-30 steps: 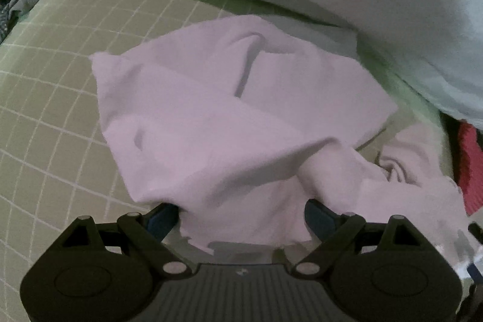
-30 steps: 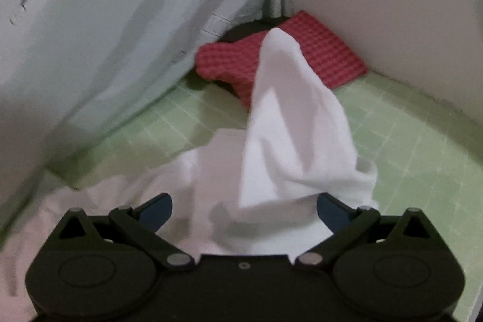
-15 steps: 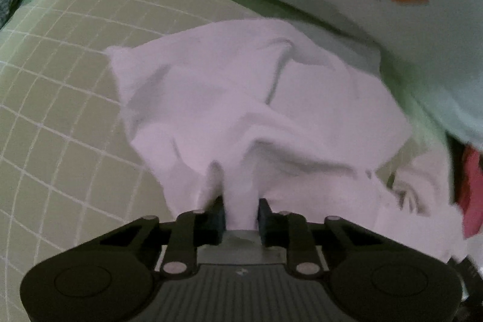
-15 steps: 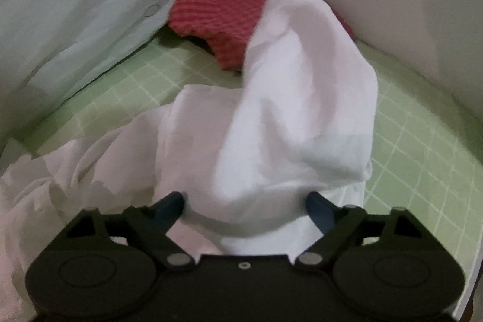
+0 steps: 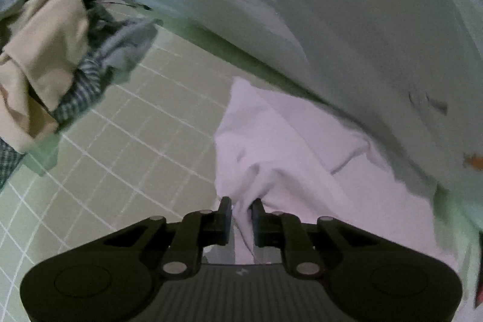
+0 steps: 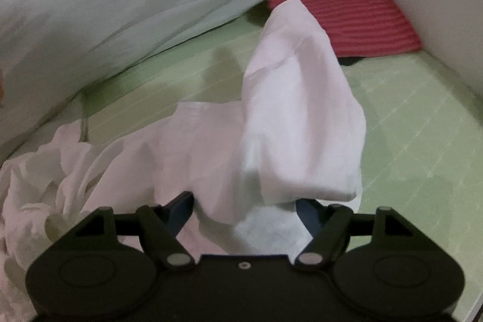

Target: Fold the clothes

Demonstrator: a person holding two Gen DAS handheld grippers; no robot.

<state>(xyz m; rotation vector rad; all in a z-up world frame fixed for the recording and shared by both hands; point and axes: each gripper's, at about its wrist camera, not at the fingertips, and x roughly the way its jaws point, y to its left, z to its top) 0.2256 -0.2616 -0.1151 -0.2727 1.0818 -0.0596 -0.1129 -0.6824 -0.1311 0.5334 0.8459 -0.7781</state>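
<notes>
Here the green gridded mat [image 5: 126,147] carries the white garment [image 6: 302,116], which lies rumpled beside the pale bedding [image 5: 347,20], with a heap of other clothes [image 5: 45,56] well apart at the mat's far left. The step looks like gathering the garment's edges before a fold. The left tongs [image 5: 241,216] pinch a bunched fold and are closing further; the right tongs [image 6: 244,210] stand spread around a raised hump — cloth between the jaws, not yet pressed, though they are closing. Next, probably, the right must bite firmly, then both lift and draw the cloth flat.
</notes>
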